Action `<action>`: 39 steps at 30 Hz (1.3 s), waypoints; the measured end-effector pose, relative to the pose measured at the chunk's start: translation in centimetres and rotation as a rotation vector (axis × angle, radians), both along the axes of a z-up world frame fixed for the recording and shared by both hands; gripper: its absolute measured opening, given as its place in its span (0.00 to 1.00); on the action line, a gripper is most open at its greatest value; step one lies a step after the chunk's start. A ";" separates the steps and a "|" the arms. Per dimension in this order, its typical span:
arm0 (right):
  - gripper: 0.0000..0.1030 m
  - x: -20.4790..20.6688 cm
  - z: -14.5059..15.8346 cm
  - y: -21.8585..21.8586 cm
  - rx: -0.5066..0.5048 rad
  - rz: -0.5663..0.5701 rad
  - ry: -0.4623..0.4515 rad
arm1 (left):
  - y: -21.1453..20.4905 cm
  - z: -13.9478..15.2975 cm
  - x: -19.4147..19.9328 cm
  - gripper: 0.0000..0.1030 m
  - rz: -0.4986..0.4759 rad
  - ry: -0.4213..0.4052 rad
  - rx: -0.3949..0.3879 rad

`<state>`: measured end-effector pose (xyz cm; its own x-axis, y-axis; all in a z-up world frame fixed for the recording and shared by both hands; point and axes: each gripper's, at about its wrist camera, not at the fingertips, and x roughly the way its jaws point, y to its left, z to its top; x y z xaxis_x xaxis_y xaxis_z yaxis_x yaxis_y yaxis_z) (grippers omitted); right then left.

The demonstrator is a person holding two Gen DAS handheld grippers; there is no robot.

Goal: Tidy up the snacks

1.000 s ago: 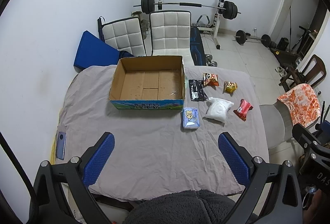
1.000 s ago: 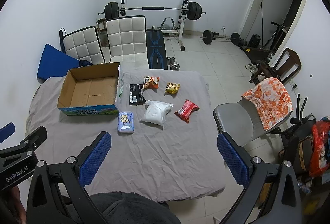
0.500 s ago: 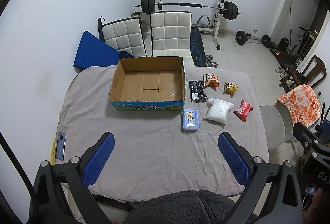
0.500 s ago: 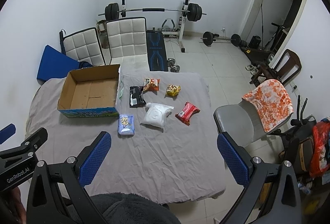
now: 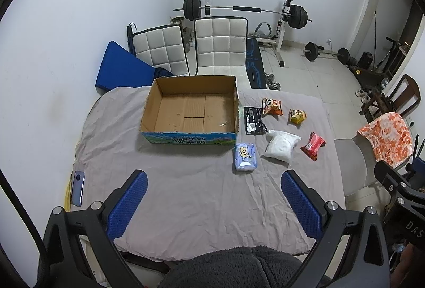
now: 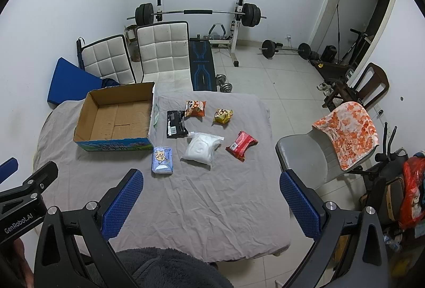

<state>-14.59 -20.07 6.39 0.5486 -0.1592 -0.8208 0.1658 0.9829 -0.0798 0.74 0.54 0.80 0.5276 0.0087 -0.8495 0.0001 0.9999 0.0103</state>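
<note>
In the left wrist view, the left hand-held gripper (image 5: 213, 204) was held above the near edge of the surface (image 5: 186, 197) with its jaws spread wide and nothing between them. Two ribbed blue pads (image 5: 127, 204) were seen on black arms. One open cardboard box (image 5: 190, 110) stood on the wrinkled grey cloth, empty, its front printed blue and green. Six snacks lay to its right, none inside it. One pale blue pack (image 5: 245, 157) lay just beside the box's front corner. One flat black packet (image 5: 254, 120) lay close by the box's right wall. One soft white bag (image 5: 282, 145), one red pack (image 5: 313, 146), one orange pack (image 5: 271, 106) and one yellow pack (image 5: 297, 116) were spread further right. One phone (image 5: 77, 188) lay at the left edge.

In the right wrist view, the right hand-held gripper (image 6: 211, 205) was likewise wide apart and empty, over the cloth's near right part. The same box (image 6: 117, 115) was seen at the left. The six snacks were counted again: blue pack (image 6: 162, 160), black packet (image 6: 175, 124), white bag (image 6: 202, 147), red pack (image 6: 241, 145), orange pack (image 6: 195, 108) and yellow pack (image 6: 223, 115). All were crinkled pouches except the flat packet. Two white quilted chairs (image 6: 162, 49) stood behind the surface, and one grey chair (image 6: 302, 155) stood at its right.
</note>
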 end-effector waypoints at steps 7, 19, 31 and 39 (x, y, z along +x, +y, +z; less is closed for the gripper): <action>1.00 0.2 -0.1 -0.2 0.003 0.002 -0.001 | -0.1 0.0 0.0 1.00 0.002 0.000 -0.005; 1.00 1.2 -0.7 -0.1 0.000 -0.003 0.004 | -0.2 0.0 -0.1 1.00 0.004 -0.002 -0.009; 1.00 1.1 -0.8 -0.4 0.006 -0.001 0.005 | -0.4 0.3 0.3 1.00 0.002 0.002 -0.009; 1.00 1.9 -1.9 -1.1 0.026 -0.004 0.026 | -0.4 -0.1 1.5 1.00 0.000 0.020 -0.014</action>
